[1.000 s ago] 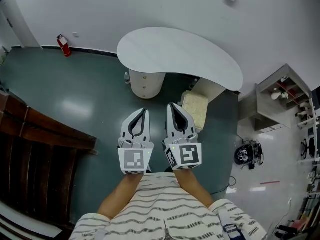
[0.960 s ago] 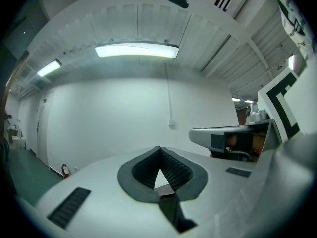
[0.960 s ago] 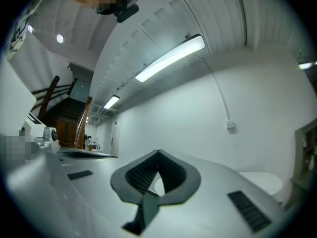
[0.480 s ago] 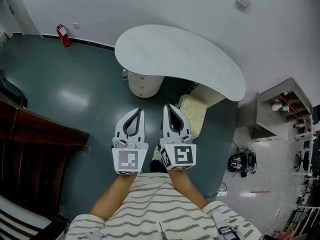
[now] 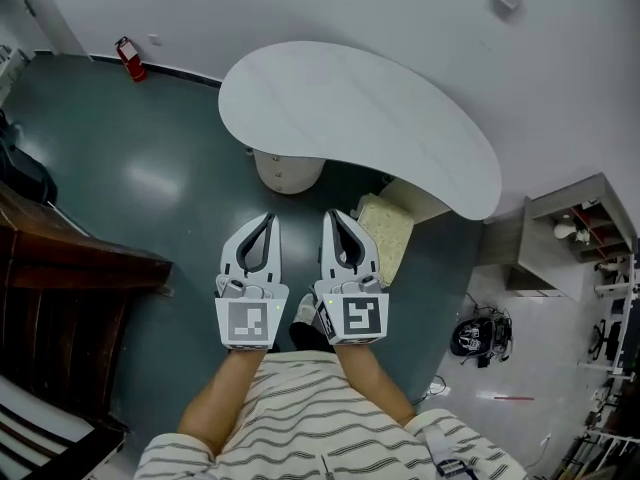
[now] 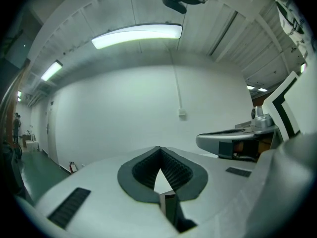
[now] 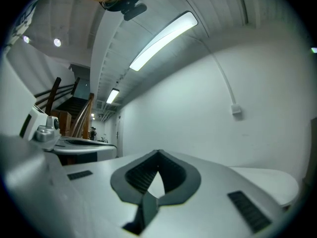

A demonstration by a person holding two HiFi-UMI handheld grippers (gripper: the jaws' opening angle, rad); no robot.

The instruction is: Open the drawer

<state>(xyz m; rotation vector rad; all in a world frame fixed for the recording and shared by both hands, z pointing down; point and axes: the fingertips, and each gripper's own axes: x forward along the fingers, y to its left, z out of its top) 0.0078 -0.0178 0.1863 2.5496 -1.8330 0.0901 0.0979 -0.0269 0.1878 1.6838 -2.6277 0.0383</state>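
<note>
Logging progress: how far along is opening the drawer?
Nothing done: the drawer pedestal under the white desk shows nothing pulled out. In hand: left gripper and right gripper, both shut and empty, hang short of it. Left: reach, grip, pull.

The head view looks steeply down on the left gripper (image 5: 268,218) and right gripper (image 5: 331,214), close below. Each gripper view faces level along its jaws toward the same white wall (image 6: 124,113).
</note>
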